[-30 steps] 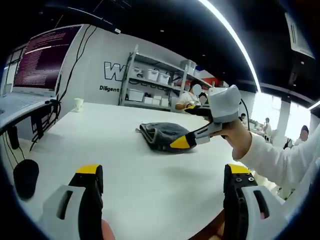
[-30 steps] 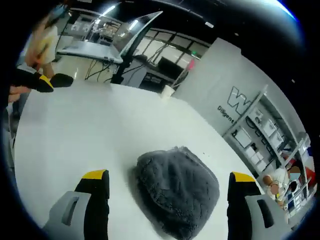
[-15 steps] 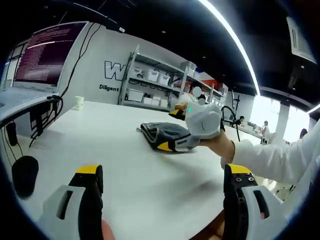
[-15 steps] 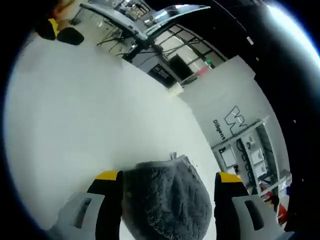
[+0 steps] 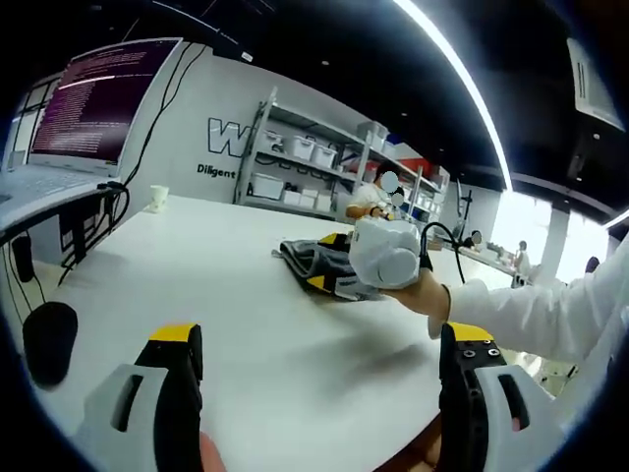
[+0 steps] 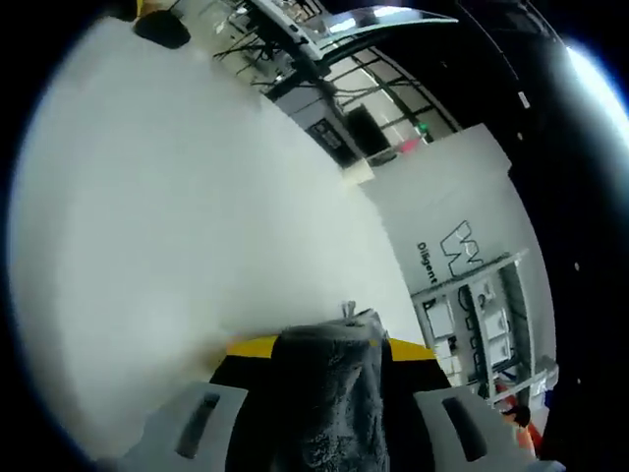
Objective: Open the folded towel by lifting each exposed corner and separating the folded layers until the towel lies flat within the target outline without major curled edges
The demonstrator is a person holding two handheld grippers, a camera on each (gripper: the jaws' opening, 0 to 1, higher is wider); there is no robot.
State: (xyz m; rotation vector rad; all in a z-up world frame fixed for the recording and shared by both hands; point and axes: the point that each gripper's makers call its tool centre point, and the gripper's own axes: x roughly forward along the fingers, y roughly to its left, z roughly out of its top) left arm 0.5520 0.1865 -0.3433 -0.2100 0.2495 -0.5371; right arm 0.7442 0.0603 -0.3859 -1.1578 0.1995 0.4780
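Towel [image 6: 329, 393] is bunched between my right gripper [image 6: 314, 346] jaws, out on the white table [image 5: 197, 285]. Left gripper [image 5: 319, 339] hangs back, jaws wide and empty. Risk: I've probably pinched several layers (thick fluffy wad), so lifting drags the whole bundle instead of unfolding it.

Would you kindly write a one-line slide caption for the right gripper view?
Right tongs shut on the folded grey towel at the edge of the white table.
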